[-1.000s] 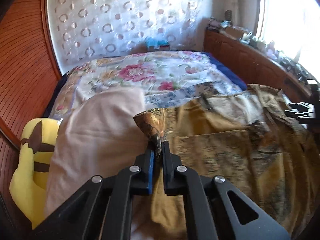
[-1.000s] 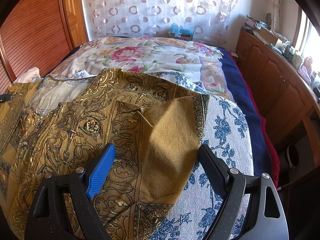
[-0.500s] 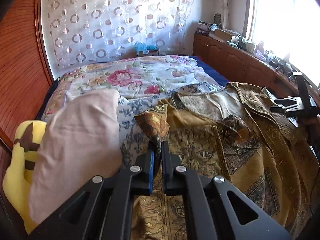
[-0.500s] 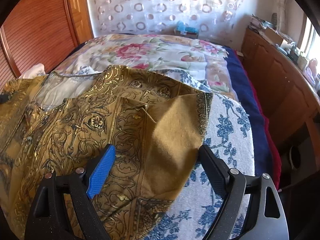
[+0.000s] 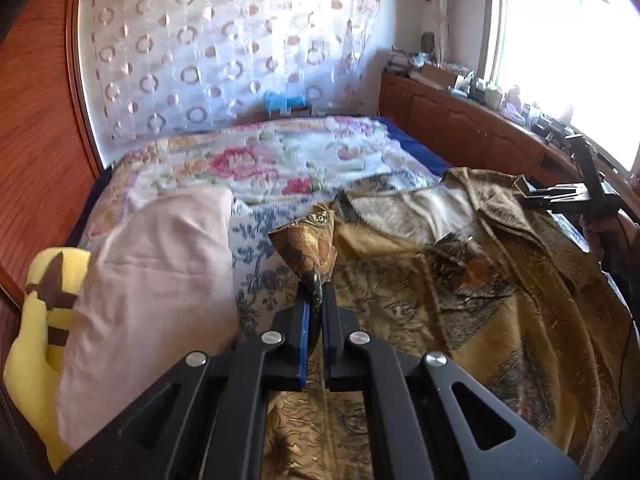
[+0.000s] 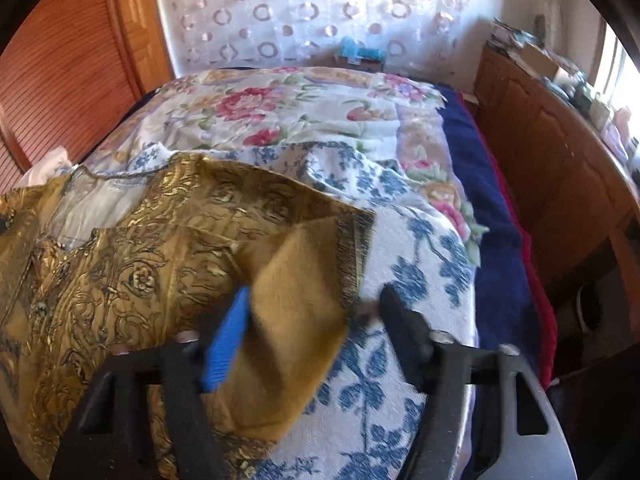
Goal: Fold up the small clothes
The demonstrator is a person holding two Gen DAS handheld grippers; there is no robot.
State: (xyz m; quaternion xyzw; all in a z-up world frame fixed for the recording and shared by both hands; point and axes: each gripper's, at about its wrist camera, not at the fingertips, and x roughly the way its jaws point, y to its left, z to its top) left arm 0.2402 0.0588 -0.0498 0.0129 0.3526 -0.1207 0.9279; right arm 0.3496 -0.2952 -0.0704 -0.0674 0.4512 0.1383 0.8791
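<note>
A gold patterned garment lies spread on a blue-and-white floral cloth on the bed; it also shows in the right wrist view. My left gripper is shut on the garment's left corner, which sticks up between the pads. My right gripper is open, its blurred fingers either side of a turned-up flap at the garment's right edge. The right gripper also appears far right in the left wrist view.
A pink pillow and a yellow plush toy sit left of the garment. A flowered bedspread lies beyond. A wooden cabinet runs along the right, a wooden wall on the left.
My left gripper has carried the held corner rightward and forward, away from the pillow. My right gripper has moved and its jaws have narrowed around the garment's flap.
</note>
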